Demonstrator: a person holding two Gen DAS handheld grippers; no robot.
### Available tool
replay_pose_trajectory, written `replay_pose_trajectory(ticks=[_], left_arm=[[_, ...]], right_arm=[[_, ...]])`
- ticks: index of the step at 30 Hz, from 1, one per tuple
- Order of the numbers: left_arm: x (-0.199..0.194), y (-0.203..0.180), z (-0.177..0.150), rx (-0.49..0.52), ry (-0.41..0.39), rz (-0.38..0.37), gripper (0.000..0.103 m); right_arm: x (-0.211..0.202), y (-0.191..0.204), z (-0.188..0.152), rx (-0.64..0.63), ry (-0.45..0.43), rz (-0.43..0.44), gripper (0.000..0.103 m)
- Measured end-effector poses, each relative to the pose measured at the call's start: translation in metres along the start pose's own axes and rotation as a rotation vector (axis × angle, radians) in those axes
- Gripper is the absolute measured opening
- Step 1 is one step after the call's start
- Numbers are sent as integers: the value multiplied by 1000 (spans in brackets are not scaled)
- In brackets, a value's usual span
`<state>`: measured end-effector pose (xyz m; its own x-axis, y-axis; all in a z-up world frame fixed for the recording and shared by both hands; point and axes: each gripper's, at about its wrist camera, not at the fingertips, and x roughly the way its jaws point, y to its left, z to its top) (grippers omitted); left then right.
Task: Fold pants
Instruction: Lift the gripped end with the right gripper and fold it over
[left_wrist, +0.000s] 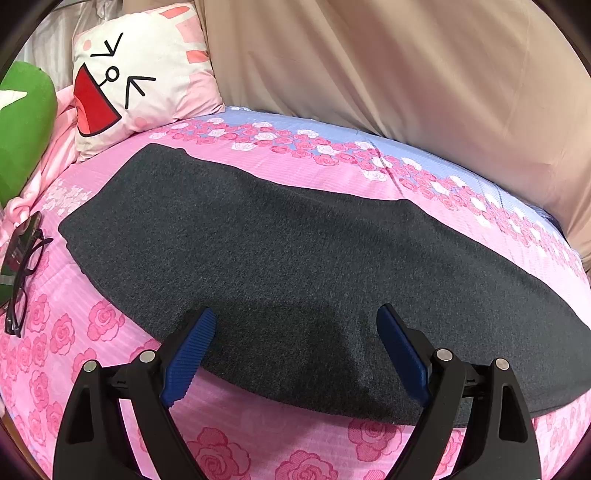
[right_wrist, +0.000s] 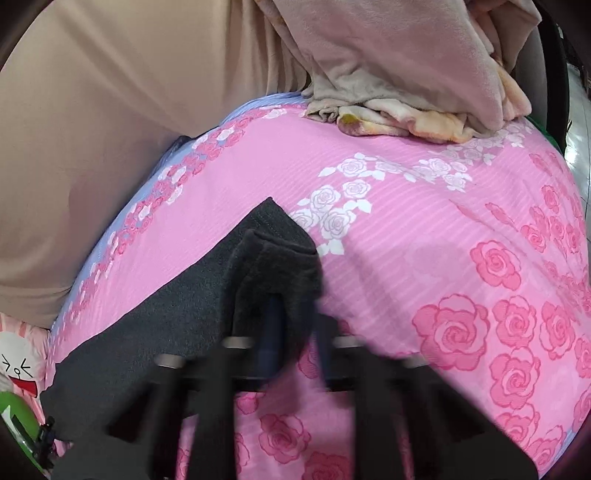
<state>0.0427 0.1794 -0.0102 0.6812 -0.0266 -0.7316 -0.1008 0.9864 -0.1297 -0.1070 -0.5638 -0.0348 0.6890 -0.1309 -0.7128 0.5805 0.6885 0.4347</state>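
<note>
From the left wrist camera, the dark grey pants (left_wrist: 295, 266) lie flat along the pink rose-print bedsheet (left_wrist: 229, 454), seemingly already doubled leg over leg into one long strip. The left gripper (left_wrist: 295, 343) hovers over the near edge with its blue fingers (left_wrist: 192, 354) spread wide, gripping nothing. A cartoon-face pillow (left_wrist: 140, 74) and a pair of glasses (left_wrist: 22, 280) sit off to the left.

From the right wrist camera, blurred, the right gripper (right_wrist: 291, 314) is clenched on the bunched hem end of the pants (right_wrist: 177, 306), lifted slightly off the sheet. I judge the lengthwise fold done, with the end-to-end folds remaining.

No readable writing or brand anywhere.
</note>
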Motion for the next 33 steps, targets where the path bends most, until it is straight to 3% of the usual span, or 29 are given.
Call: replay_pose_trajectory(ticks=[4,7,8,15,17,18,19,20,22,25,27,29,30,31,33], left_arm=[[-6,4,-2,-14,-28,-30,87],[-2,3,-1,-4,-5,-30,87],[0,1,-1,3,3,-23,87],[4,-5,-2,44,28,-27,87],[4,-6,-3,53,33,-36,87],[4,-8,-4,63,36,-36,88],[5,-10,-4,71,37,-34,88],[5,-11,-4,78,36,-31,88],[5,-13,-4,87,35,-27,88],[5,-14,-5,91,36,-24,88],[4,-13,-4,85,31,-27,88],[3,-12,-4,79,26,-30,88],[3,-12,-4,78,24,-30,88],[3,-12,-5,78,21,-31,88],[1,-13,-5,81,14,-32,88]], right_arm=[[-57,1,3,-5,-122,42,4],[-27,-22,-8,-9,-14,-69,4],[-15,-29,-14,5,19,-61,3],[-37,-35,-30,76,-4,35,11],[-51,-43,-40,124,-32,92,31],[-57,-43,-44,133,-52,102,56],[-63,-41,-48,133,-74,110,64],[-67,-36,-51,124,-85,123,64],[-67,-26,-50,102,-77,123,64],[-55,-15,-42,53,-51,-12,64],[-41,-14,-36,58,-29,-15,62],[-27,-11,-29,43,-25,-13,52],[-20,-8,-23,29,-20,-23,35],[-14,-7,-19,26,1,-17,7],[-15,-5,-10,45,-15,40,6]])
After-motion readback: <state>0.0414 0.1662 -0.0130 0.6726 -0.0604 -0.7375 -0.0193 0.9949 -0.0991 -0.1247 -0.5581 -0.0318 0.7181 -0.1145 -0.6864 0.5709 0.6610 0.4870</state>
